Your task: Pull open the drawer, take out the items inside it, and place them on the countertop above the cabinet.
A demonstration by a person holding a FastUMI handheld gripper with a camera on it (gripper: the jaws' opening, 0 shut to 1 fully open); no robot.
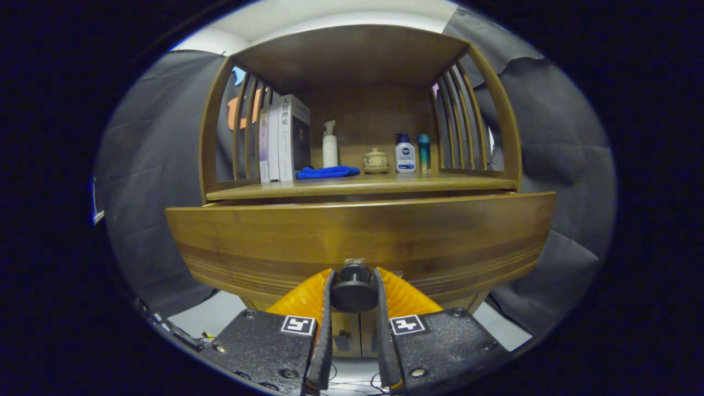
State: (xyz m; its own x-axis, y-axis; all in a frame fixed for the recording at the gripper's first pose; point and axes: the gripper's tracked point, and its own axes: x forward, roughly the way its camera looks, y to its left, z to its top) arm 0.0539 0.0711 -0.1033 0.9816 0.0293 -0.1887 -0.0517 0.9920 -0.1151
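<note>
Dark grey cloth [148,165] hangs creased as the booth's wall on both sides of a wooden cabinet [352,71] with slatted sides. Pale floor [203,316] shows beneath, and a white ceiling [330,11] spreads above.

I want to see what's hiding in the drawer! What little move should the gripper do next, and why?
Probably a straight pull back. The gripper has both fingers closed on the round knob of the drawer, whose front stands just slightly out from the cabinet, so nothing inside can be reached yet.
</note>
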